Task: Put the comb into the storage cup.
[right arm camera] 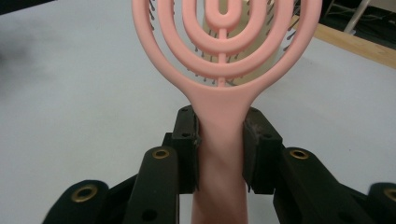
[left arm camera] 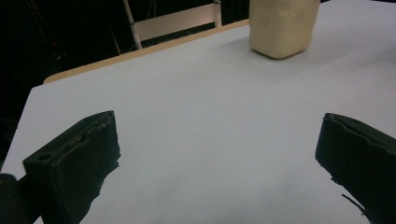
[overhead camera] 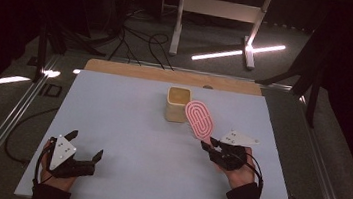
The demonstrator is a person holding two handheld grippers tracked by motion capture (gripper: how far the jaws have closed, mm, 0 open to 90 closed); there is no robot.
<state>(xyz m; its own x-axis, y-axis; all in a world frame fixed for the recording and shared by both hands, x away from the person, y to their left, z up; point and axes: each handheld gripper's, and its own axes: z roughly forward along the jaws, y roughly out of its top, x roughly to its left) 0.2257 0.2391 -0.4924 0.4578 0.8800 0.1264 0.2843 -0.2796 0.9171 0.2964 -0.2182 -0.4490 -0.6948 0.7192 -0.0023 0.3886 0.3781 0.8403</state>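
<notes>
A pink vented hairbrush [overhead camera: 199, 118] [right arm camera: 224, 60] with oval rings in its head is held up off the white table top [overhead camera: 131, 129], head leaning toward a cream-coloured cup [overhead camera: 177, 104] [left arm camera: 281, 25]. My right gripper [overhead camera: 212, 145] [right arm camera: 220, 144] is shut on the brush's handle, with both pads pressed against its sides. Dark bristles show through the rings in the right gripper view. At the near left of the table my left gripper [overhead camera: 85, 144] [left arm camera: 219, 154] rests open, jaws wide apart with bare table between them.
A wooden strip [overhead camera: 172, 75] borders the table's far edge. Beyond it stand a white metal frame [overhead camera: 219, 14], cables on the dark floor and a bright light bar [overhead camera: 240, 52]. Metal rails [overhead camera: 5, 125] run along both sides of the table.
</notes>
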